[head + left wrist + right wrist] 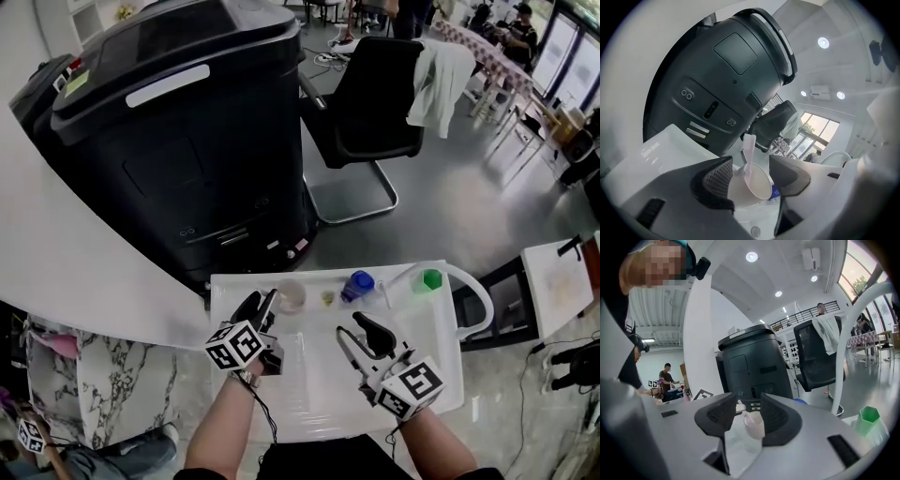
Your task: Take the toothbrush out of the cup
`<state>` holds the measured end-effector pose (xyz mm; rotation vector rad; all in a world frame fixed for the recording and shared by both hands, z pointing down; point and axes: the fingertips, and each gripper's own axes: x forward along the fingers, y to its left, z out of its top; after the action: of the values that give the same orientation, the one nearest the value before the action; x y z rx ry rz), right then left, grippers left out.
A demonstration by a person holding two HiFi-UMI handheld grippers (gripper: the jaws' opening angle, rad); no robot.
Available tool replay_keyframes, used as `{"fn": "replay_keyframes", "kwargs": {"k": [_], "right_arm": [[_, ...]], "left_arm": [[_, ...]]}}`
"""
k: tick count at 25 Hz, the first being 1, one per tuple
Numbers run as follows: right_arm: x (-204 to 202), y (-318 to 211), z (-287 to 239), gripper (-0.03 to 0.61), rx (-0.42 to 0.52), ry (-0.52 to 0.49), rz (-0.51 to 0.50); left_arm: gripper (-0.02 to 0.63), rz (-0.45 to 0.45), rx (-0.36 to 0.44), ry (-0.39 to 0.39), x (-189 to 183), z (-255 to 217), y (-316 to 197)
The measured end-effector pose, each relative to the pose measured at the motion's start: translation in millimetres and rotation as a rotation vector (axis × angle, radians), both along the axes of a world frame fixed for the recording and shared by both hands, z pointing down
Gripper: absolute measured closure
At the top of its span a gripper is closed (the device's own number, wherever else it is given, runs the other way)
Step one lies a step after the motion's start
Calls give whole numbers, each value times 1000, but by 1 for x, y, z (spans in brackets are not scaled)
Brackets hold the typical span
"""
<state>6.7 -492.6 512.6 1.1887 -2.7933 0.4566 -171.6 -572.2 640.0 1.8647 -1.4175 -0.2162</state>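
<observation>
Your left gripper (263, 302), jaws apart with the cup (291, 295) between them, toothbrush (749, 147) standing in it (head up), your right gripper (353, 326), jaws apart, empty, over the white surface (309, 398).

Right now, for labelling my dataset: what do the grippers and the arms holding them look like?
The left gripper and right gripper both have pale grey bodies, black jaws with ribbed pads and a white cube of black square markers. A thin black cable trails along the left forearm. No sleeves show.

Both the left gripper (265, 304) and right gripper (355, 330) hold their jaws apart.
</observation>
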Motion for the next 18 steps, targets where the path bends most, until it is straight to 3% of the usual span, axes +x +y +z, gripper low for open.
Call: {"fn": "replay_keyframes", "kwargs": {"k": [10,18], "right_arm": [[13,-3,9,410,-19,12,41],[19,-11,10,417,-17,2,64]], "left_arm": [[381,-15,-14,-7,-2,12,-11],[566,-11,13,-55,3,5,-16]]}}
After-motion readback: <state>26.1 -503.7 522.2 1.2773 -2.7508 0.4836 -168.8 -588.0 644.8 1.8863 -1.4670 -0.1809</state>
